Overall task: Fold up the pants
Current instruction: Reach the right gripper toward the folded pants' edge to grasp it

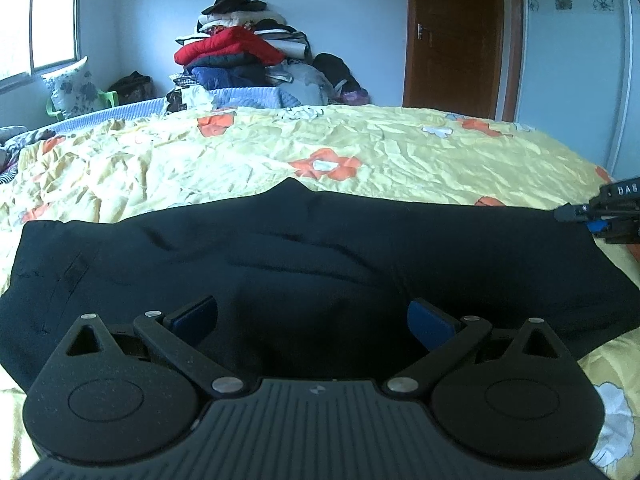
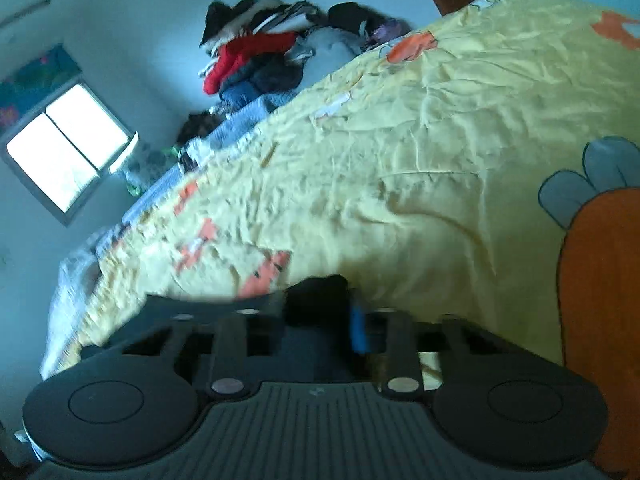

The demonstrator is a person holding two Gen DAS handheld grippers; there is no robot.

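Black pants point(image 1: 320, 248) lie spread flat across a yellow flowered bed cover point(image 1: 240, 152). My left gripper point(image 1: 312, 312) hovers over their near edge, jaws wide open, with only cloth beneath and nothing pinched. My right gripper point(image 1: 568, 213) reaches in from the right edge, at the pants' far right corner. In the tilted, blurred right wrist view, that gripper point(image 2: 320, 304) has its jaws drawn close on a bunch of black pants cloth point(image 2: 316, 292), with the bed cover point(image 2: 400, 160) beyond.
A tall pile of clothes point(image 1: 236, 52) with a red jacket stands past the bed's far edge. A brown door point(image 1: 456, 36) is at the back right, a window point(image 1: 40, 20) at the left. A flowered pillow point(image 1: 72, 88) rests on a green chair.
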